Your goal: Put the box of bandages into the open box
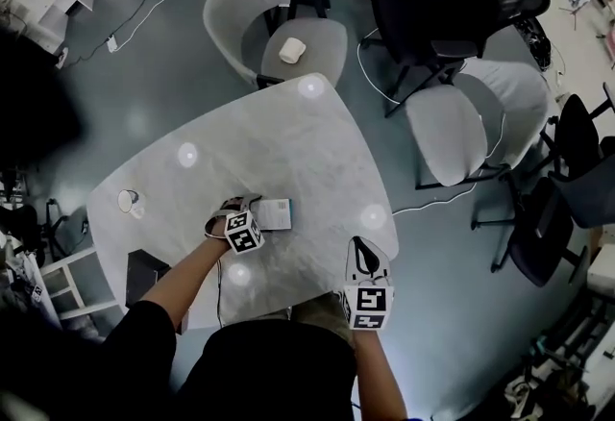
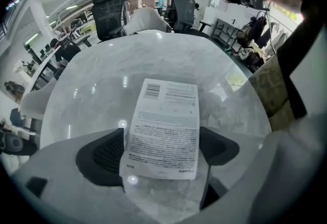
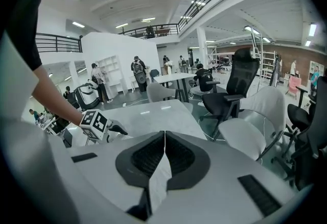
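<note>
Box of bandages (image 2: 164,128): it lies flat on the table (image 1: 307,150), printed side up. The pale top leaves it bare on both long sides, so I can take it from above.
Left gripper (image 1: 240,208): I point it steeply down over the box of bandages, my fingers (image 2: 104,154) spread wide with one dark pad along each long side. They straddle the box and I judge they are not yet pressing on it.
Why so wide: the box is broad, and the spread lets the pads clear its edges before closing.
Right gripper (image 3: 164,138): it hangs to the right of the box of bandages and nearer to me, at the table's edge. Its fingers are pressed together with nothing between them. I judge it is kept aside so the left has room.
Open box: I cannot pick it out near the box of bandages in any view.
Step in hand: the grasp, I judge; the carry is all to come.
Risk: the box is low and flat, so pads closing too high could slide over its top.
</note>
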A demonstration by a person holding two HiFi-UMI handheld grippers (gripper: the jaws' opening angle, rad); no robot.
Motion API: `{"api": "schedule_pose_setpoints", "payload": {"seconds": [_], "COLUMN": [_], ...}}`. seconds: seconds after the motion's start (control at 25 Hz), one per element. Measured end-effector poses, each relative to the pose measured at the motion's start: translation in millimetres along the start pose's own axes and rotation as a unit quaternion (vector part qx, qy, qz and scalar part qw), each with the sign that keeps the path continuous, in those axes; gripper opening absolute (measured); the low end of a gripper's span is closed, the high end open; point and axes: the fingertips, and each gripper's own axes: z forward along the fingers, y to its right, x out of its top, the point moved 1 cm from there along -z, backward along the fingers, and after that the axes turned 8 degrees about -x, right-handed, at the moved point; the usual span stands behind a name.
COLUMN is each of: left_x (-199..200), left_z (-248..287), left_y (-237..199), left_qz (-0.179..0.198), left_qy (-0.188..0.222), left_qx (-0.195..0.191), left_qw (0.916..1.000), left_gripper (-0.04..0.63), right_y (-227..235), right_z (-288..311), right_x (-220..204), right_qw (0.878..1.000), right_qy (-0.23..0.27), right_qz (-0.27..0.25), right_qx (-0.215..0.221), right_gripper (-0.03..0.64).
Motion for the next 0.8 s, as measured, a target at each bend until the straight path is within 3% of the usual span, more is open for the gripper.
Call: {"api": "schedule_pose_setpoints", "payload": {"seconds": [0.08,0.2,0.32,0.56,0.8], "left_x": [0,6,18,18,-36], "left_z": [3,0,-9,-37,-87], "left_y": [-1,1,7,19,39], "left_qz": [-0.007,0.012,0.016,-0.012,-0.086], "left_qy": [-0.001,0.007,0.04,0.082,0.116], "left_qx": [-0.014,-0.019,-0.007,0.027,0.082], "left_qw": [0.9999,0.9997,0.9991,0.9962,0.9862], "left_gripper": [0.453,0.451,0.449,0.449,0.449], "right_y": [4,2,-8,-43,-100], "right_z": [1,2,6,20,9], "right_x": [-5,-8,-10,8,32], "right_qw": [1.0,1.0,1.0,0.998,0.993], "right_qy": [-0.006,-0.013,-0.015,0.003,0.031], "right_qz": [0.004,0.005,-0.003,-0.035,-0.076], "right_qx": [-0.003,0.0,0.013,0.052,0.086], "right_gripper": [0.014,0.014,0.014,0.013,0.014]}}
